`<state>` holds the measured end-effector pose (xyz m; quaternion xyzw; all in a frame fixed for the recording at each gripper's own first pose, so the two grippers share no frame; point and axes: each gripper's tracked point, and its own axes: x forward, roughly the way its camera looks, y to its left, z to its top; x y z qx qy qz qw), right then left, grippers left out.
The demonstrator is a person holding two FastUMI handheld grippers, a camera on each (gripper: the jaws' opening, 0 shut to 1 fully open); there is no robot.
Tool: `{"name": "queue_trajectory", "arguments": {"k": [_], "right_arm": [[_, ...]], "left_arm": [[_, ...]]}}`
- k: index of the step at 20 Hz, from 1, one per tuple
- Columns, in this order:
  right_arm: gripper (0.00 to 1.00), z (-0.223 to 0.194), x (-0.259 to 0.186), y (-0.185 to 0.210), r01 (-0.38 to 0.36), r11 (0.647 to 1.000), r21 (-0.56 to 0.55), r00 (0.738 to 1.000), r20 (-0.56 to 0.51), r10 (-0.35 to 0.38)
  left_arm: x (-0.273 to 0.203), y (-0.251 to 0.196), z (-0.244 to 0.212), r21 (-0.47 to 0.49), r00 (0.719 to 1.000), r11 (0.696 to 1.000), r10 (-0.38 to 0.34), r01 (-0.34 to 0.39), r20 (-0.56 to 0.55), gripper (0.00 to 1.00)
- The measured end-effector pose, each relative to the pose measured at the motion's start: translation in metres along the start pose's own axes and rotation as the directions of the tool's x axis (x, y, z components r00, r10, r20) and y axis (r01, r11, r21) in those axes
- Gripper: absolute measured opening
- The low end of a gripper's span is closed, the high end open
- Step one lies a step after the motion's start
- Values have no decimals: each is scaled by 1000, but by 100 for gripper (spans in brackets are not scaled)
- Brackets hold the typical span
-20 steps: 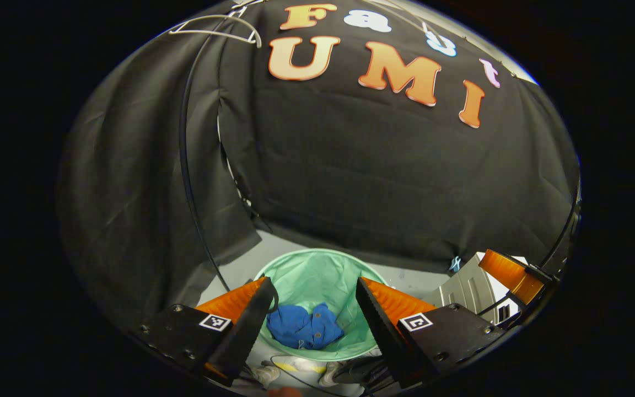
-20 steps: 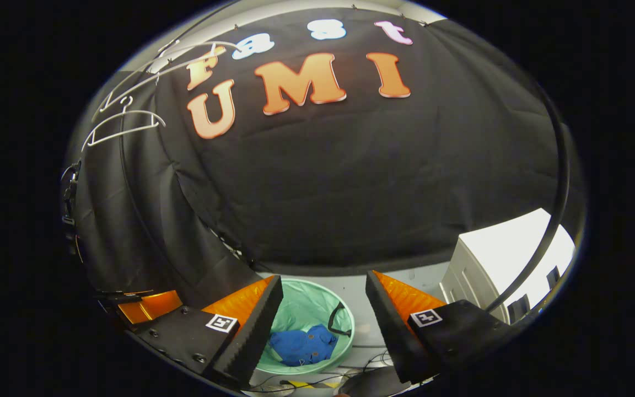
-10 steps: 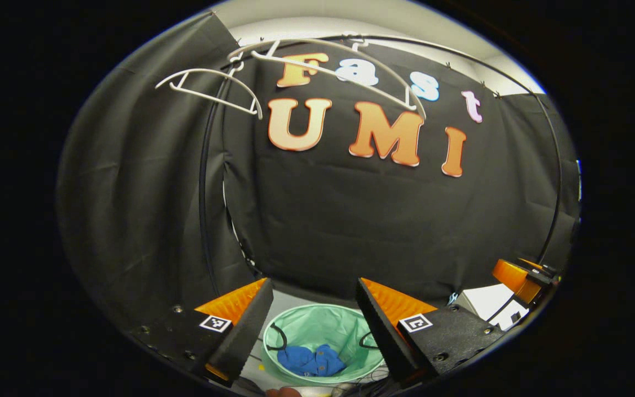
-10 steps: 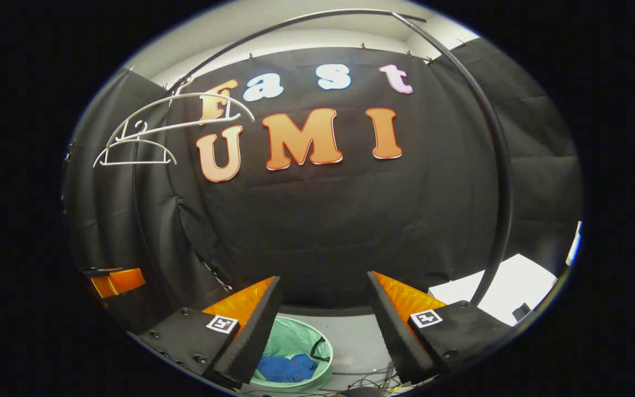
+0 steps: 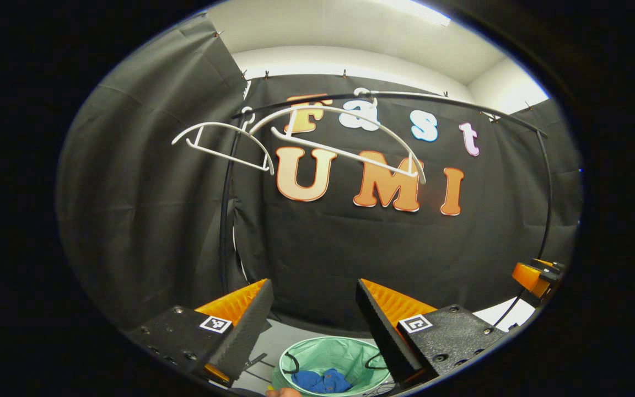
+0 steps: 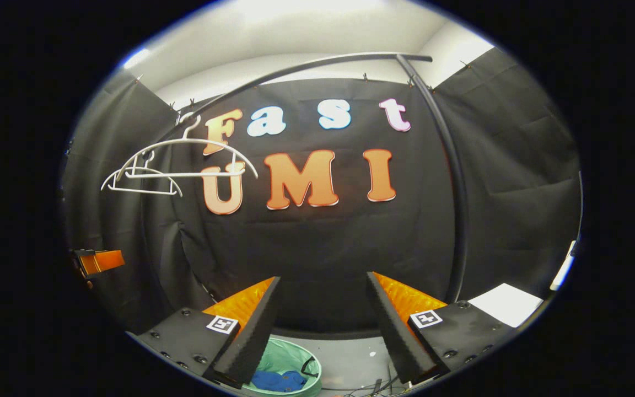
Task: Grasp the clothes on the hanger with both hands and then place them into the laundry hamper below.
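The blue clothes [image 5: 322, 380] lie crumpled in a small heap at the bottom of the laundry hamper [image 5: 333, 353], low in the left gripper view between that claw's two fingers. The hamper is a round, pale green fabric tub with two dark loop handles at its rim, standing on the grey floor [image 6: 350, 361] near the foot of the black cloth wall [image 5: 383, 242]. In the right gripper view the same blue heap [image 6: 279, 380] shows inside the hamper [image 6: 290, 358], low and to the left, partly behind that claw's left finger.

The left gripper [image 5: 313, 317] is spread wide with nothing between its fingers. The right gripper [image 6: 323, 317] is likewise wide apart and holds nothing. Both are well above the hamper.

High up, two white hangers hang bare from a black curved rail [image 5: 461, 102]: a larger hanger [image 5: 345, 138] and a smaller hanger [image 5: 224, 143] to its left. In the right gripper view they overlap at upper left [image 6: 185, 165]. A few cables [image 6: 372, 386] lie on the floor right of the hamper, and a white surface [image 6: 507, 306] sits at far right.
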<state>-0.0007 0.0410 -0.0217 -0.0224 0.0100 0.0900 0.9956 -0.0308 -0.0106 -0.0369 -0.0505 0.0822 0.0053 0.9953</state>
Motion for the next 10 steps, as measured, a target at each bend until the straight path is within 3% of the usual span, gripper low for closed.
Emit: {"name": "queue_trajectory", "arguments": {"k": [1, 10], "right_arm": [[89, 9, -3, -5, 11, 1000, -13, 1000, 14, -11], [89, 36, -20, -3, 16, 999, -38, 997, 76, -13]], "left_arm": [[-2, 7, 8, -2, 1000, 1000, 11, -11, 12, 93], [-18, 27, 43, 15, 995, 999, 49, -50, 82, 92]]}}
